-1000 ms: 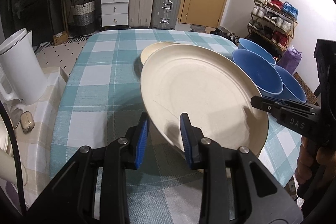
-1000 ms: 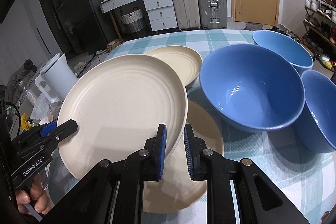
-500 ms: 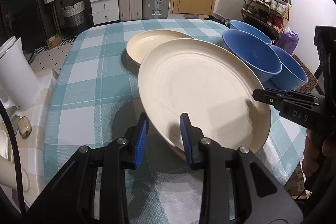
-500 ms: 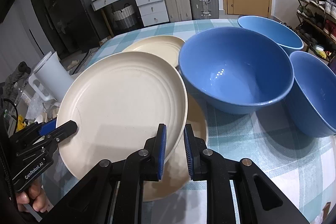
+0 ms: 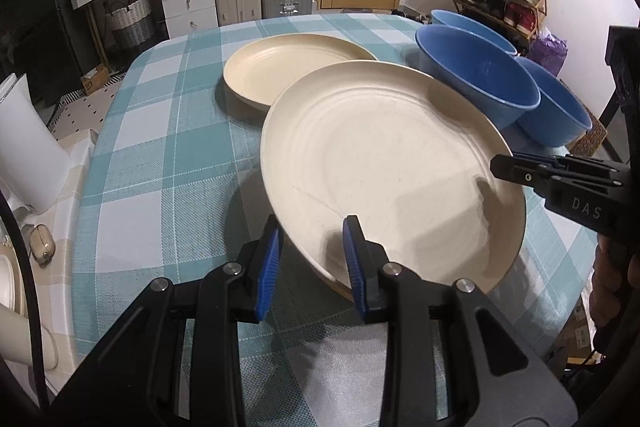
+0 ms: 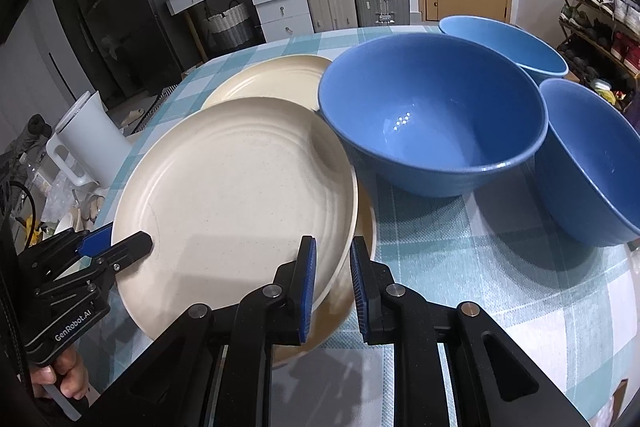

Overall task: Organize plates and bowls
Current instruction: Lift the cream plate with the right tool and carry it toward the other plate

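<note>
Checked teal-and-white cloth covers the bench [image 5: 168, 163], which carries all the task's ware. Three blue bowls [image 6: 432, 115] stand grouped on its right side, touching or nearly so, not yet nested. One cream plate [image 5: 280, 75] lies flat toward the far middle. Nearer, a second cream plate [image 6: 362, 243] lies on the cloth, mostly hidden beneath a large cream plate [image 5: 384, 171] held tilted just above it, evidently to be stacked there. Left tool [image 5: 312, 251] is clenched on that plate's near rim; right tool [image 6: 332, 279] is clamped on the opposite rim. Two-point hold judged to keep the wide plate level and controlled.
</note>
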A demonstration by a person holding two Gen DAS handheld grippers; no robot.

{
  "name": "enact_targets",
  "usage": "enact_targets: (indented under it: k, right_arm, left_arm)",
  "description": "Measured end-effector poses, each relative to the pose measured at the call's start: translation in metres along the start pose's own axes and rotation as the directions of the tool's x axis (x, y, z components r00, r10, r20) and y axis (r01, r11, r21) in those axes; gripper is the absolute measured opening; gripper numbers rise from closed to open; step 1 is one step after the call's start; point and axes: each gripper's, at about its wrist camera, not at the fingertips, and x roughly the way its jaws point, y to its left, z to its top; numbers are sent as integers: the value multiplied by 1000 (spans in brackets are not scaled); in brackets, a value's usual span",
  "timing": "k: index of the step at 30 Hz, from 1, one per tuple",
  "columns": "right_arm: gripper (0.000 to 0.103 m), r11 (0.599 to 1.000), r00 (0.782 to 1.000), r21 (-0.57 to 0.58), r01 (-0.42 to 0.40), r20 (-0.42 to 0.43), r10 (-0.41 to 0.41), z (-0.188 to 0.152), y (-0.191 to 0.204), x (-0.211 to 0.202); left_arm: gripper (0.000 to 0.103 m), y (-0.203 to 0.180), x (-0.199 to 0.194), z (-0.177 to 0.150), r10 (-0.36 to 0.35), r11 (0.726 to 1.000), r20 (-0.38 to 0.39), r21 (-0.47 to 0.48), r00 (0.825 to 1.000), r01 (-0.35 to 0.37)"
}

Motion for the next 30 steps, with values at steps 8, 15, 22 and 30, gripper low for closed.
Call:
enact_targets:
  k: [8,15,22,30]
  right_arm:
    - [18,1000,1000,-4,23,-12,-24,-3,0,4]
    - [19,999,999,-6,34,-23,-35,-8,-1,7]
    - [19,999,999,-13,44,-25,-44,-9,-1,7]
    - [19,998,999,-38,53,-11,-53,-10,7,6]
  left_arm:
    - [26,-8,8,-3,13,1000,-25,29,1000,-13]
    - [26,-13,14,-6,31,998,-44,58,999,-29]
    - [27,-16,18,-8,53,996,-61,77,997,-48]
    - [29,-18,18,-10,67,995,-61,82,996,-62]
